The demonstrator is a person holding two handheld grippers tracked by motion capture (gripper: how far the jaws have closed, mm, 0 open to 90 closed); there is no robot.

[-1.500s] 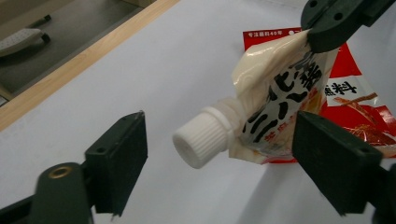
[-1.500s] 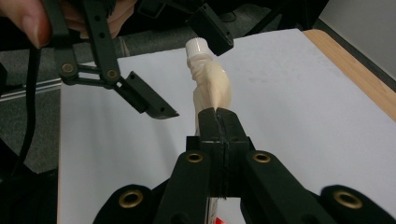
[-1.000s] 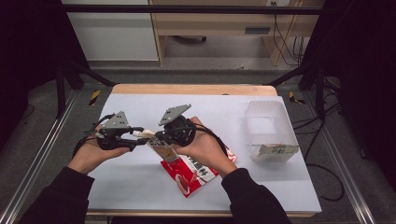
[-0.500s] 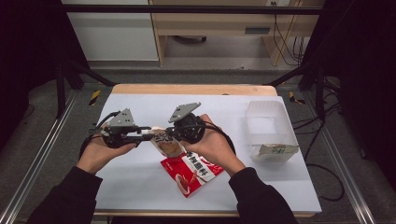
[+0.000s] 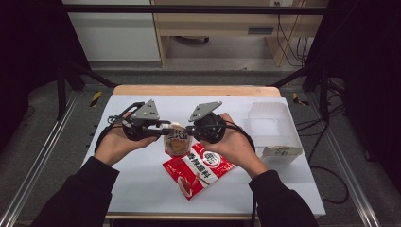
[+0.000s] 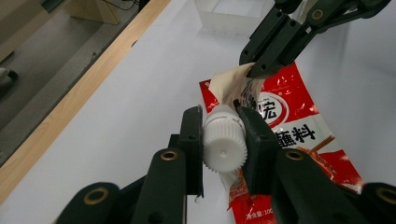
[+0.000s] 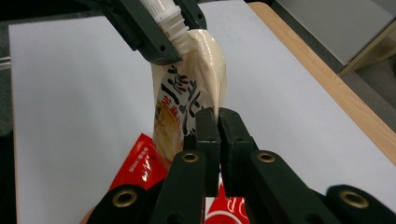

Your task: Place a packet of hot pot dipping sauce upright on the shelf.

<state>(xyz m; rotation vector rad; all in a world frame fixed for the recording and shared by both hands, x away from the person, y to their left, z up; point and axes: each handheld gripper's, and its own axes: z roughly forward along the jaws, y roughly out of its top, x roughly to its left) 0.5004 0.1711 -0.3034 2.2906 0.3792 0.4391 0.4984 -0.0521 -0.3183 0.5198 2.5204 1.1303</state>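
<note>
**White desk, spouted pouch held between two grippers**

White desk [image 5: 142,189]: beige pouch [image 5: 177,142] held above red sachet [image 5: 201,170]. Left gripper [image 6: 223,140] view: jaws, just closing, clamp the white cap [image 6: 225,147]. Right gripper [image 7: 218,126] view: jaws pinch the pouch's edge. High view adds clear container [image 5: 274,125].

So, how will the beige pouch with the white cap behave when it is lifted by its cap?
The beige pouch probably sags: its film looks creased and bulging. The ribbed white cap looks rigid, so the left gripper likely holds it firmly. The right gripper pinches only film, which may slip.
</note>
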